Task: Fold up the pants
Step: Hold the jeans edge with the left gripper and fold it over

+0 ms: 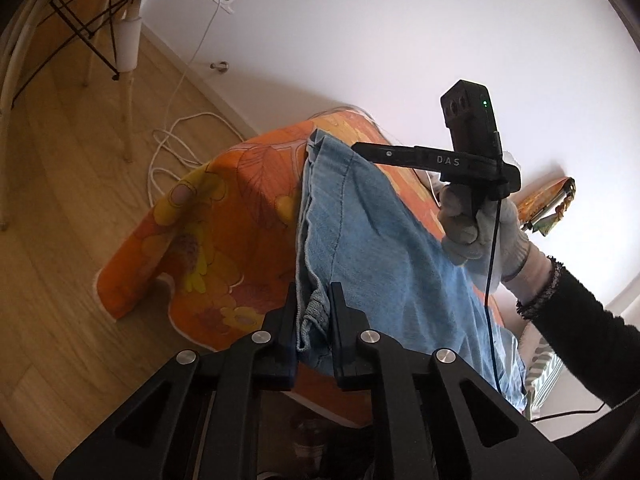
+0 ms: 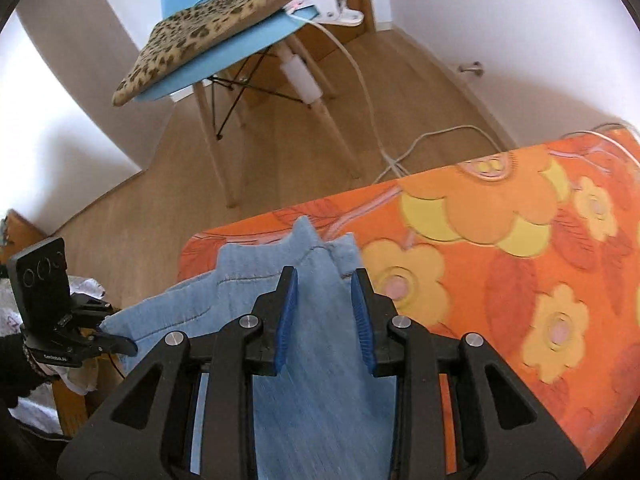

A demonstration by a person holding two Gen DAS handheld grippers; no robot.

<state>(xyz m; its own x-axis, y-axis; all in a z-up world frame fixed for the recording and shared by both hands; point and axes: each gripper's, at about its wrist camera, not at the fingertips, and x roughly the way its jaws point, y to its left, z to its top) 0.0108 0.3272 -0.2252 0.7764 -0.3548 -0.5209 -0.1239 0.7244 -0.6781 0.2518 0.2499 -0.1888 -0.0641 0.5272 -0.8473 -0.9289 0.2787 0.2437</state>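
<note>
Light blue denim pants [image 1: 380, 240] lie along the table on an orange flowered cloth [image 1: 224, 220]. My left gripper [image 1: 316, 292] is shut on a bunched edge of the pants at the near end, just off the table's edge. The right gripper [image 1: 360, 147], held by a gloved hand [image 1: 472, 232], hovers over the far end of the pants. In the right wrist view its blue pads [image 2: 290, 308] stand apart above the flat denim [image 2: 240, 280] without pressing it, so the right gripper [image 2: 324, 276] is open. The left gripper [image 2: 128, 346] shows at the left, pinching the denim's corner.
The flowered cloth [image 2: 520, 280] hangs over the table's edges. A blue chair with a leopard cushion [image 2: 208, 32] stands on the wooden floor beyond, a white clamp [image 2: 332, 4] on its seat. A white cable [image 1: 172, 148] coils on the floor beside the table.
</note>
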